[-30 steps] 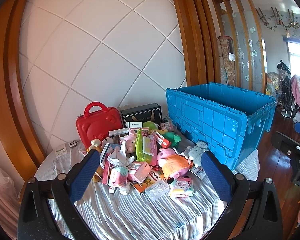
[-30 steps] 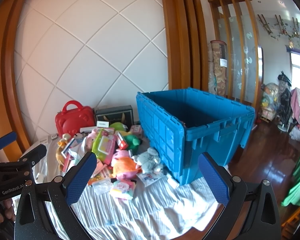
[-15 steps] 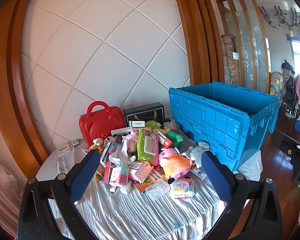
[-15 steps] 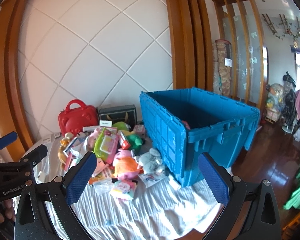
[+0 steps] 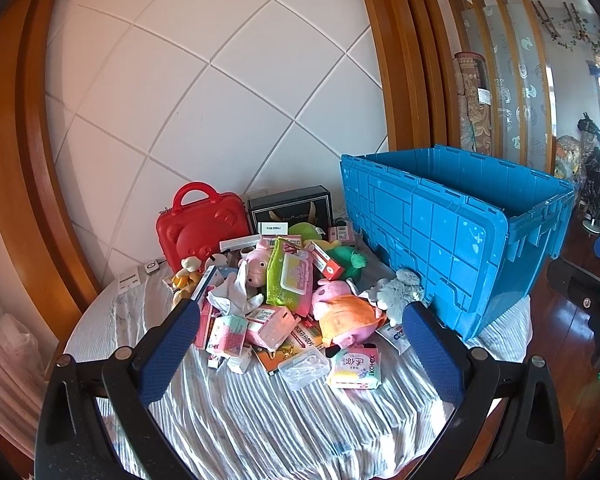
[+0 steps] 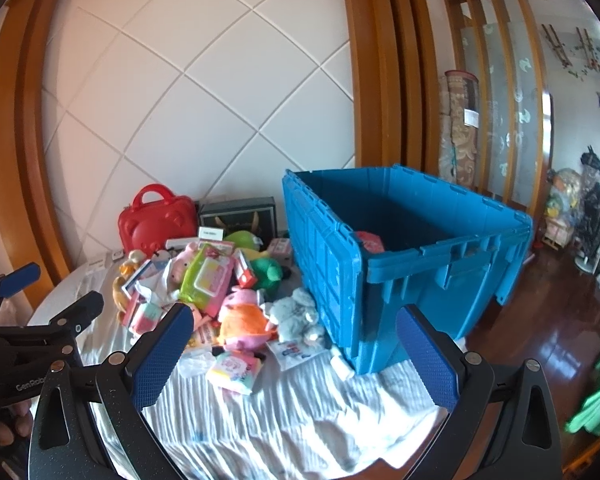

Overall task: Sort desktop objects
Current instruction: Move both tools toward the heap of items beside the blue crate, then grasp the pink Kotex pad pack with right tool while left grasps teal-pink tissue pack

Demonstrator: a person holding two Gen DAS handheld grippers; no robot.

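A heap of small things lies on the white-clothed table (image 5: 284,420): a green wipes pack (image 5: 292,280), a pink and orange pig plush (image 5: 346,312), a grey plush (image 5: 398,294), pink boxes (image 5: 266,326), a Kotex pack (image 5: 356,364) and a clear box (image 5: 304,364). A big open blue crate (image 5: 452,232) stands to the right; in the right wrist view (image 6: 412,248) a pink item (image 6: 370,242) lies inside. My left gripper (image 5: 300,316) is open and empty, hovering before the heap. My right gripper (image 6: 292,320) is open and empty, nearer the crate.
A red bear-shaped case (image 5: 202,226) and a black box (image 5: 290,210) stand behind the heap against the white tiled wall. The table's edge drops to a wooden floor (image 6: 560,332) on the right. The left gripper shows at the left of the right wrist view (image 6: 32,320).
Both grippers have drifted slightly, shifting the scene a little to the right in view. Both stay open and empty. Nothing on the table has moved.
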